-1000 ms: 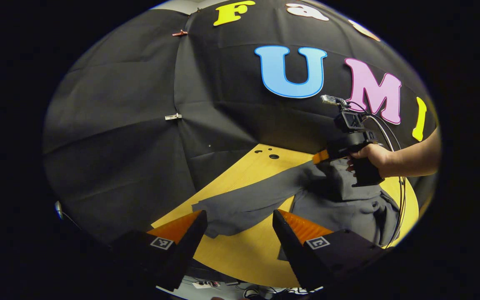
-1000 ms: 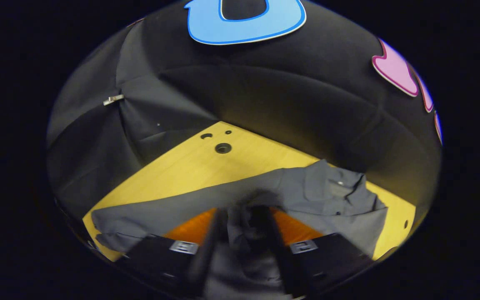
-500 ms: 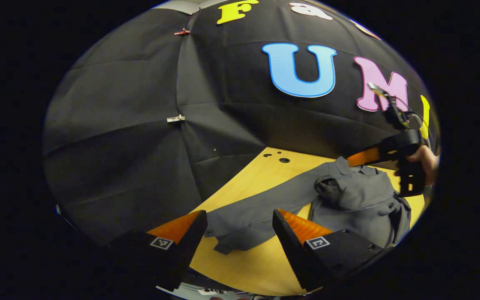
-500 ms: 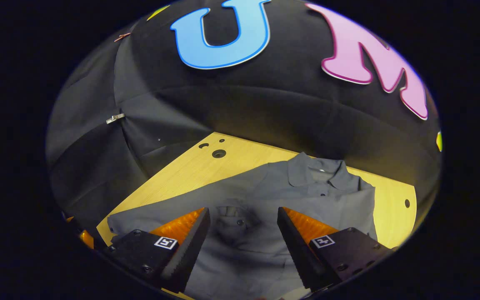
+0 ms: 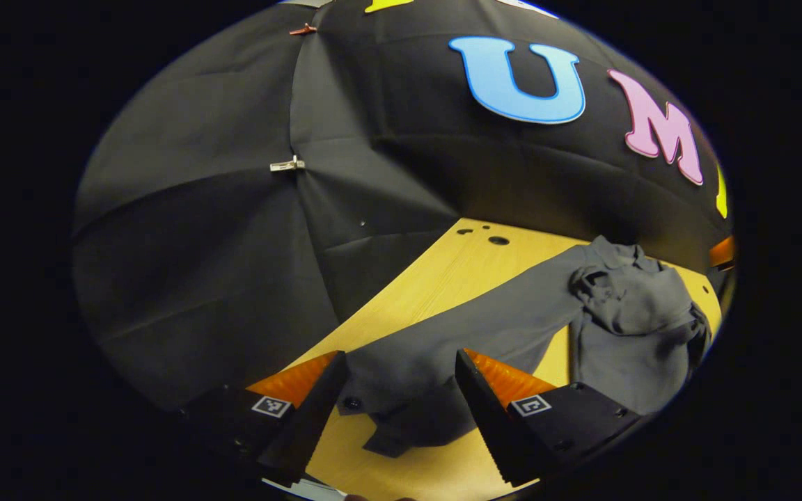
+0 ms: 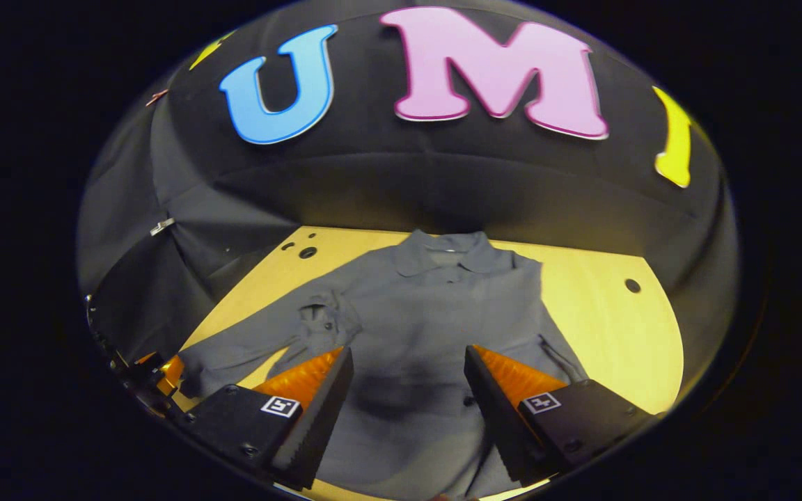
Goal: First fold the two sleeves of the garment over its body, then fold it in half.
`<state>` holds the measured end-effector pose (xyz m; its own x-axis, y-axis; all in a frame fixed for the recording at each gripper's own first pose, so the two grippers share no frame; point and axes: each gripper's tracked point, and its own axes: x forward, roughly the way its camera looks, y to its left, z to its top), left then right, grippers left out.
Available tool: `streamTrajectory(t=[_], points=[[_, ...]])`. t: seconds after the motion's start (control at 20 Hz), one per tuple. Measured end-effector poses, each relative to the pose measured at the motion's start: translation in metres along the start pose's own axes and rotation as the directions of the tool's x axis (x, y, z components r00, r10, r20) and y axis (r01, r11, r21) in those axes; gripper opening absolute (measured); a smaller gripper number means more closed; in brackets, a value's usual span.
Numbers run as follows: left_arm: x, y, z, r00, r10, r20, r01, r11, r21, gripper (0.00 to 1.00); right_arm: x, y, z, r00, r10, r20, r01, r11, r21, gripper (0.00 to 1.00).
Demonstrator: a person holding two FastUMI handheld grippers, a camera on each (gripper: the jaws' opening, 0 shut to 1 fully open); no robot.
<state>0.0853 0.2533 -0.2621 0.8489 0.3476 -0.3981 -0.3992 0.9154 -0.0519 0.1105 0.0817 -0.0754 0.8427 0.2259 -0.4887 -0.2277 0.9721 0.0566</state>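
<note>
Grey garment point(image 6: 415, 327) is lying on the desk point(image 6: 610, 327), one sleeve now released across its body; both tools, right point(image 6: 408, 390) and left point(image 5: 397, 393), are spread, the left nearing the remaining sleeve point(image 5: 457, 334).

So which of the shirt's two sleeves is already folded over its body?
The one whose cuff lies on the chest; the other sleeve stretches out flat across the table, between the left gripper fingers.

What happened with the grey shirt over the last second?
The right gripper let go of the sleeve it had carried over the shirt, opened, and drew back. The left gripper moved in over the cuff of the other sleeve, jaws open. That sleeve stayed stretched out on the table.
</note>
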Motion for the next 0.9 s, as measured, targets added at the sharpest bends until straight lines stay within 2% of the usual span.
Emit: streamTrajectory(t=[0.3, 0.4, 0.65, 0.85, 0.9], points=[[0.029, 0.014, -0.025, 0.995, 0.030, -0.096, -0.032, 0.999, -0.016, 0.98, -0.060, -0.058, -0.035, 0.995, -0.103, 0.003, 0.103, 0.993, 0.057, 0.99], [0.036, 0.012, -0.034, 0.992, 0.017, -0.128, -0.022, 0.999, -0.037, 0.98, -0.078, -0.067, -0.046, 0.993, -0.120, 0.007, 0.119, 0.989, 0.085, 0.99], [0.043, 0.008, -0.047, 0.979, 0.026, -0.201, -0.032, 0.999, -0.022, 0.99, -0.110, -0.091, -0.067, 0.987, -0.163, -0.009, 0.163, 0.977, 0.139, 0.99], [0.047, 0.000, -0.051, 0.971, 0.017, -0.239, -0.024, 0.999, -0.026, 0.98, -0.126, -0.102, -0.072, 0.983, -0.182, -0.007, 0.181, 0.974, 0.133, 0.99], [0.046, 0.000, -0.050, 0.967, 0.023, -0.253, -0.031, 0.999, -0.028, 0.94, -0.126, -0.104, -0.074, 0.983, -0.183, -0.012, 0.183, 0.975, 0.126, 0.99]])
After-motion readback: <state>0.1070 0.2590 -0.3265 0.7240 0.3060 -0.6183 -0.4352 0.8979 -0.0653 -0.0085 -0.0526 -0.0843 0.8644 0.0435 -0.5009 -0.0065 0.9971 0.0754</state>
